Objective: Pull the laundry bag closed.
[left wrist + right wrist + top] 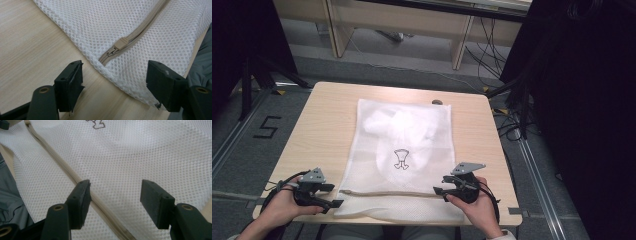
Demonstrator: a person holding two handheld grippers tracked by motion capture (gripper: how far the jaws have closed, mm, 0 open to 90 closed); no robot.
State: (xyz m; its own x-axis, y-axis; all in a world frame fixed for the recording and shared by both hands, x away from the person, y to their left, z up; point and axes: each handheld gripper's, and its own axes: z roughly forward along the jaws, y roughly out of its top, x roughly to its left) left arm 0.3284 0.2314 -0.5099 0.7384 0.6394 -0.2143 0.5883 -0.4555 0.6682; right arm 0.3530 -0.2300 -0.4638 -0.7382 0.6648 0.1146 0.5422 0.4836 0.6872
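Observation:
A white mesh laundry bag (399, 150) lies flat on the wooden table (322, 130), with white cloth bunched inside and a small black logo (401, 159) on it. A beige zipper (387, 193) runs across its near end; the slider (121, 43) sits at the left end, closed. My left gripper (332, 196) stands open at the bag's near left corner, its jaws either side of that corner (115, 82). My right gripper (439, 193) is open over the zipper's right end, with the zipper tape (62, 167) running past its left jaw (112, 202).
The table's near edge lies just under both hands, and some bag mesh (172, 37) overhangs it above a grey trouser leg (202, 65). A small dark object (437, 102) sits at the table's far edge. Black stands and cables (512, 100) crowd the floor to the right.

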